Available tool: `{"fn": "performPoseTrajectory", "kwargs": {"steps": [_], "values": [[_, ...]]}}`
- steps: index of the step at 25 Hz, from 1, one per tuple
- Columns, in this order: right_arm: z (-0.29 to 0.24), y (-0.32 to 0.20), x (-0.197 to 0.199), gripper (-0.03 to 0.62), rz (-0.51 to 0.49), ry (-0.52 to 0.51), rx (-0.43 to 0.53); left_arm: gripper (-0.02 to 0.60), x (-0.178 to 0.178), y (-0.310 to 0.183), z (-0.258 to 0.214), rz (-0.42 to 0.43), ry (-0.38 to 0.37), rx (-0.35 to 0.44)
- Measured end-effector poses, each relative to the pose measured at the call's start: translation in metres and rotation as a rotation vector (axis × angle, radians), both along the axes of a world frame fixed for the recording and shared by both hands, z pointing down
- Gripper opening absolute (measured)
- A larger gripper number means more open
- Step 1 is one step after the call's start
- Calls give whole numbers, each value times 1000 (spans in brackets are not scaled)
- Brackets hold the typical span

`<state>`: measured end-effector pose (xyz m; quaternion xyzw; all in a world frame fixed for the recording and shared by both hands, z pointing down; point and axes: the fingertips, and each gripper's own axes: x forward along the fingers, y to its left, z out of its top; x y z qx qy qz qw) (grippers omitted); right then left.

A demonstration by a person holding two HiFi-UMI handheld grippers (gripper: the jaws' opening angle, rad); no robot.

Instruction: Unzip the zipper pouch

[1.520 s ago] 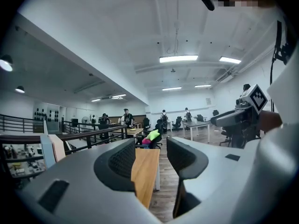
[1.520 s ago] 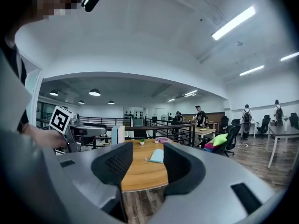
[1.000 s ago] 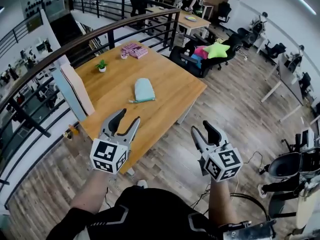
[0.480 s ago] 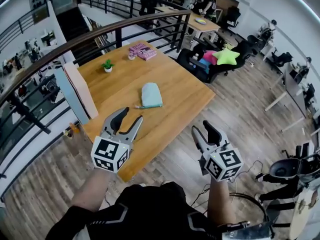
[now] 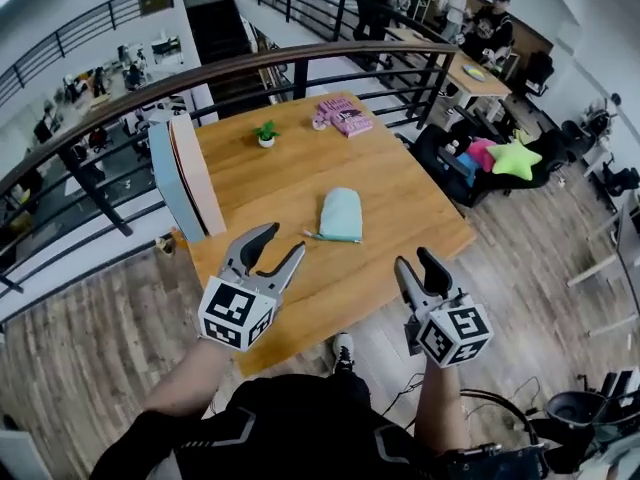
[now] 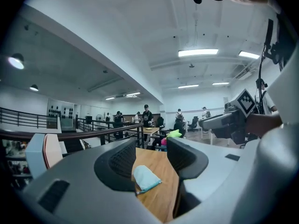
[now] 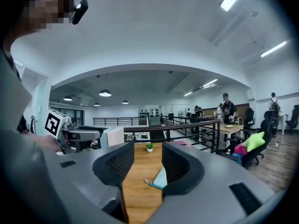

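Pouch (image 5: 341,214) on table (image 5: 410,183); plant (image 5: 265,134) behind it, board (image 5: 188,176) left.

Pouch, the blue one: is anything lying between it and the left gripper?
No. In the head view, only bare wooden table lies between the left gripper and the pouch.

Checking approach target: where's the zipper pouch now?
Head view: the zipper pouch lies flat near the middle of the wooden table, ahead of and between the open left tongs and right tongs, touched by neither.

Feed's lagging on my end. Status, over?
Left gripper open, empty. Right gripper open, empty. Zipper pouch flat on table, untouched, ahead of both. Potted plant and pink box farther back, not in the way.
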<state>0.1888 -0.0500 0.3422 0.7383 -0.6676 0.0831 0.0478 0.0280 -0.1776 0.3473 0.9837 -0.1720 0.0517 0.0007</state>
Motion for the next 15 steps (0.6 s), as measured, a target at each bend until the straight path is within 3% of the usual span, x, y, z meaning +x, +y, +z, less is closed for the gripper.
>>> {"fn": "performPoseTrajectory", "kwargs": {"steps": [7,15], "values": [[-5,-59,44,196,-204,-2,-14,222,23,-15,-4,-169,-42,-26],[15,-115,79,196,-365,-5,-45,222,53,-31,7,-251,-88,-33]]}}
